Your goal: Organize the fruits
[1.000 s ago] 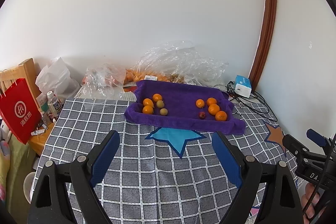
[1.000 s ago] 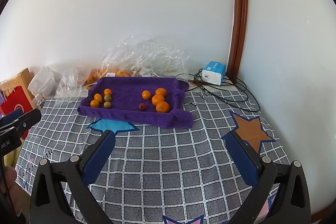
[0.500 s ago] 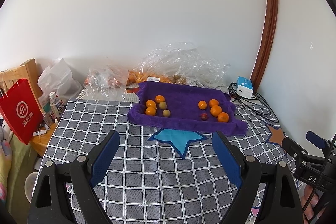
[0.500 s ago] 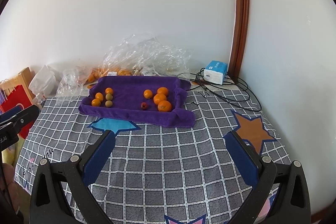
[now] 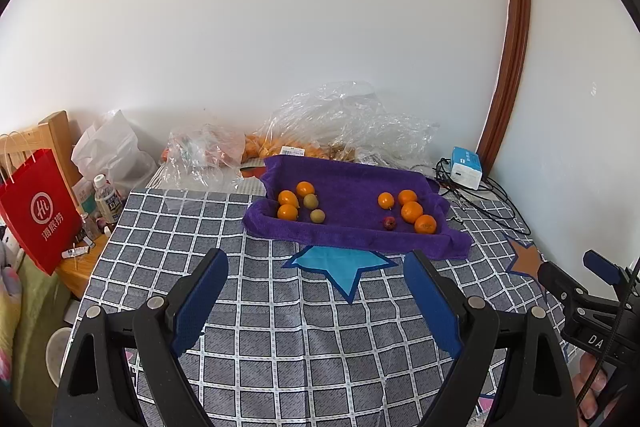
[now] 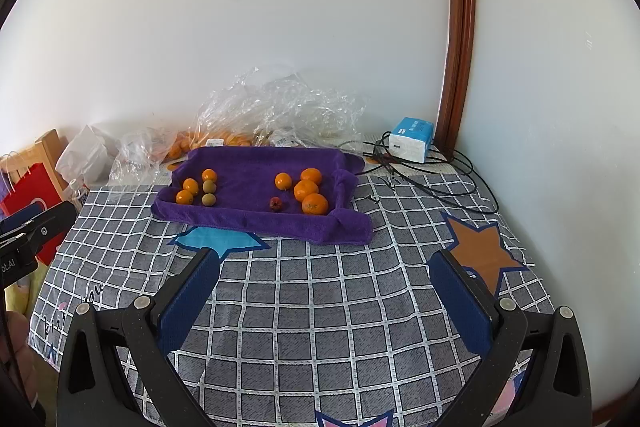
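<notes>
- Fruits lie in two groups on a purple towel (image 5: pixel 352 187) shaped like a shallow tray, set at the far side of a grey checked tablecloth (image 5: pixel 304 327); none is held
- left group: three small oranges (image 5: pixel 289 205) and two green-brown round fruits (image 5: pixel 311 202), close together near the towel's left end
- right group: four oranges (image 5: pixel 412 211) and one small dark red fruit (image 5: pixel 389 223) just beside them
- left gripper (image 5: pixel 316 291) has its blue pads wide apart over bare cloth, well short of the towel; nothing sits between them
- right gripper (image 6: pixel 326 287) likewise stands spread, empty, over the cloth
- behind the towel lie crumpled clear plastic bags (image 6: pixel 280 107); a white and blue box (image 6: pixel 412 139) with black cables sits near the corner; a red paper bag (image 5: pixel 38 207) stands at the left
</notes>
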The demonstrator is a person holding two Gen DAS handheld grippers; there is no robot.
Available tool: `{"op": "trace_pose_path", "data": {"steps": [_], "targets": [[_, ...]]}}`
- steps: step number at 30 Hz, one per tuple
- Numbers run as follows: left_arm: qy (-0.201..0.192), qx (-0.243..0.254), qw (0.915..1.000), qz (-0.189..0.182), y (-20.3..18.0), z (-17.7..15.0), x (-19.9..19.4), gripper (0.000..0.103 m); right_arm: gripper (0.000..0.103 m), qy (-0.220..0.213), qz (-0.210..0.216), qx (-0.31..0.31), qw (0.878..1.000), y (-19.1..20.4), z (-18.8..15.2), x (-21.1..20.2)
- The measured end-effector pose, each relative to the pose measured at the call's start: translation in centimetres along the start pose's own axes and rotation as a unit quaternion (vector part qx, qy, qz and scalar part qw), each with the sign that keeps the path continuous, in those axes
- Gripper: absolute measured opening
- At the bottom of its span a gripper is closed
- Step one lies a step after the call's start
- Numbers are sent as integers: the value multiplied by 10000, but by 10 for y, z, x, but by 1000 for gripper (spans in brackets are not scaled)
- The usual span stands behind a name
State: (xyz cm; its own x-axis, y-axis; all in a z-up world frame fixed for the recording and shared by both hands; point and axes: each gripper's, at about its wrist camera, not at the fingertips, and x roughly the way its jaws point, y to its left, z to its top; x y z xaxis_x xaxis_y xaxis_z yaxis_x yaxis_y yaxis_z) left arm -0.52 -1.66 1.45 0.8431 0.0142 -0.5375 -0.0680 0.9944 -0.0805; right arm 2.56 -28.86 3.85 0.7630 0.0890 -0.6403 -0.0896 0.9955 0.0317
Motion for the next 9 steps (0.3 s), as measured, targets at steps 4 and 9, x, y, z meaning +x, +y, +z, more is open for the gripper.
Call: {"op": "trace_pose_path", "data": {"steps": [4, 9], "targets": [[-3, -11, 10000, -5, 1, 0, 0, 89, 103, 3, -10, -5, 10000, 0, 0, 0], [-17, -29, 10000, -5, 2, -1, 0, 89, 103, 18, -15, -9, 10000, 1, 1, 0]]}}
